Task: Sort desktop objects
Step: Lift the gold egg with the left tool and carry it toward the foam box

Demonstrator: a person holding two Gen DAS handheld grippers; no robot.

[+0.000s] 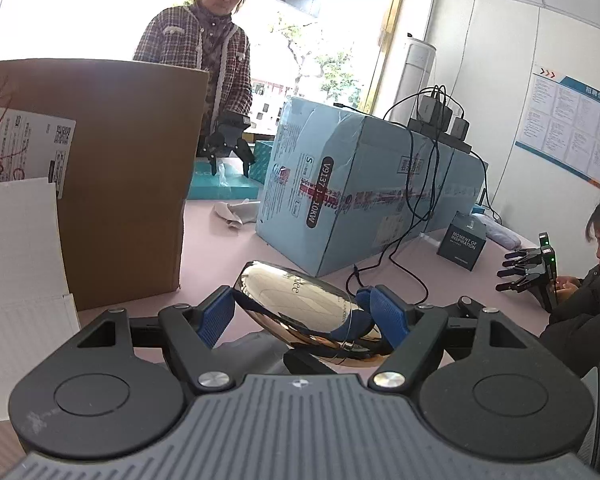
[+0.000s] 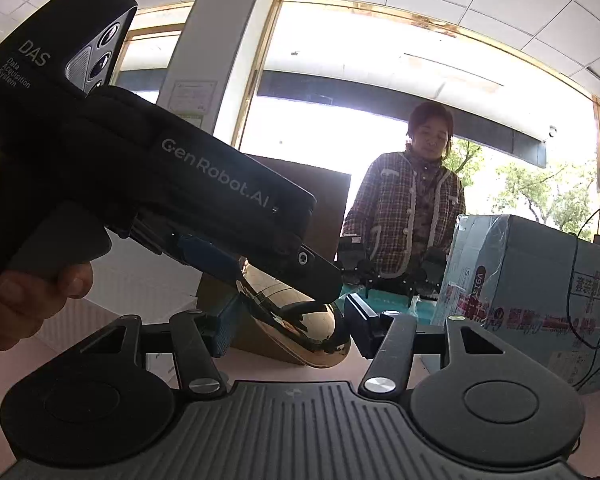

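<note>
Clamped between the 2 blue pads (image 1: 216, 316) of the left gripper (image 1: 300, 314): a shiny gold oval case (image 1: 300, 300), tilted, its low end toward the camera, held above the pink tabletop (image 1: 220, 248). Seen from the right wrist, same gold oval case (image 2: 300, 332) sitting between the spread fingers of the right gripper (image 2: 292, 332), pads apart from it, nothing pinched. Left of the case, a brown cardboard box (image 1: 120, 168); behind and right of it, a taped light-blue carton (image 1: 360, 184). Beyond, across the table, a person in a plaid jacket (image 1: 204, 44) with 2 more grippers.
</note>
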